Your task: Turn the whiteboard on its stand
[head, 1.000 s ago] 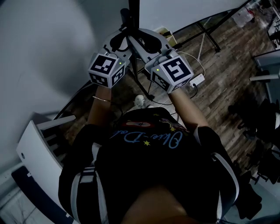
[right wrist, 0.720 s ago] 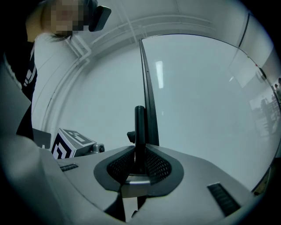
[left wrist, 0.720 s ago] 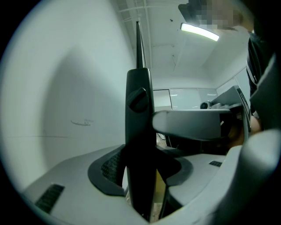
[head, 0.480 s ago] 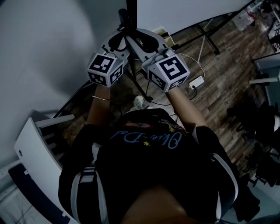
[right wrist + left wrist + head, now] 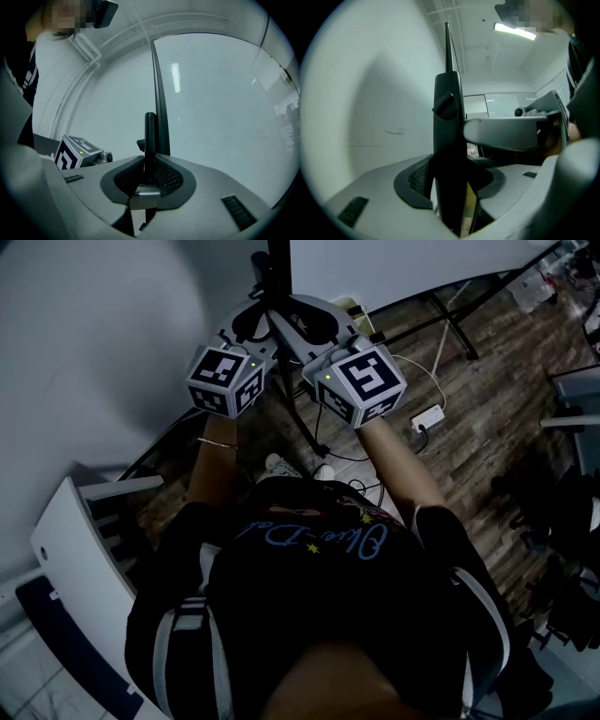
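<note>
The left gripper [image 5: 451,197] is clamped on a black upright post [image 5: 447,122], which fills the gap between its jaws. The right gripper [image 5: 146,185] is closed on the same post from the other side, pads pressed to it. In the head view the two sit side by side at one height, almost touching, and neither is clearly nearer.

The post runs straight up out of the jaws. The whiteboard [image 5: 220,103] rises above and beyond them, its edge showing as a thin dark line and its pale face lying to the right gripper's right. I judge the turn goes round that upright axis, one hand pushing while the other pulls.

The board's top and far edge are cut off. The stand [image 5: 450,324] shows only parts of its legs on the wood floor [image 5: 487,399]. Any pivot or lock is hidden.
</note>
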The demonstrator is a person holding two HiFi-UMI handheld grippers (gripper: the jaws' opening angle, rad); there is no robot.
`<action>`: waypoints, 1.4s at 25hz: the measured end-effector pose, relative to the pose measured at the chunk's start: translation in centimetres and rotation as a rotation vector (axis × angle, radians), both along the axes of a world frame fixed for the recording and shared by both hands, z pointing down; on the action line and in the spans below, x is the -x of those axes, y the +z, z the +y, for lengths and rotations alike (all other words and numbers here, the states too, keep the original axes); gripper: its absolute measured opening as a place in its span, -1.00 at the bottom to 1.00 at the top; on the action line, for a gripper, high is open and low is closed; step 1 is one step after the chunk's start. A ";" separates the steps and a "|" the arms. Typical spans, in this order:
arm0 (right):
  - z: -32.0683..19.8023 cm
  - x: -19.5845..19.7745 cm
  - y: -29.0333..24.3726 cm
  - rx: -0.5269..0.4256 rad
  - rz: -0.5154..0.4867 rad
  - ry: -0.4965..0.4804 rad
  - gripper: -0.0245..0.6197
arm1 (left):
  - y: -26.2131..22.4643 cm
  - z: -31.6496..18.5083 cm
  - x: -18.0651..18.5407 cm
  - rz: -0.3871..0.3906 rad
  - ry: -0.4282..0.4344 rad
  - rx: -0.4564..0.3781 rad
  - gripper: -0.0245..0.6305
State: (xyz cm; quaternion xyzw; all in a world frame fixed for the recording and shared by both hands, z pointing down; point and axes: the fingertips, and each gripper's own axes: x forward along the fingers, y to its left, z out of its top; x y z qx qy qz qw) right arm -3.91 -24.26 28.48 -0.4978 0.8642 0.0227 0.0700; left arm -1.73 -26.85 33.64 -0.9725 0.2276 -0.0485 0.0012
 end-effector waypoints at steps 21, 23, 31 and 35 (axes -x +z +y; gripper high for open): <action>0.0 3.9 0.3 0.015 -0.030 0.006 -0.66 | 0.2 0.0 4.0 0.008 0.011 0.014 -0.30; 0.1 4.3 0.3 0.015 -0.024 0.003 -0.66 | 0.2 0.1 4.4 0.007 0.007 0.014 -0.30; 0.2 5.7 0.3 0.019 -0.013 -0.007 -0.66 | 0.1 0.1 5.8 0.004 -0.007 0.012 -0.30; 0.2 6.4 0.4 0.021 -0.008 -0.013 -0.66 | 0.2 0.1 6.4 0.006 -0.014 0.012 -0.30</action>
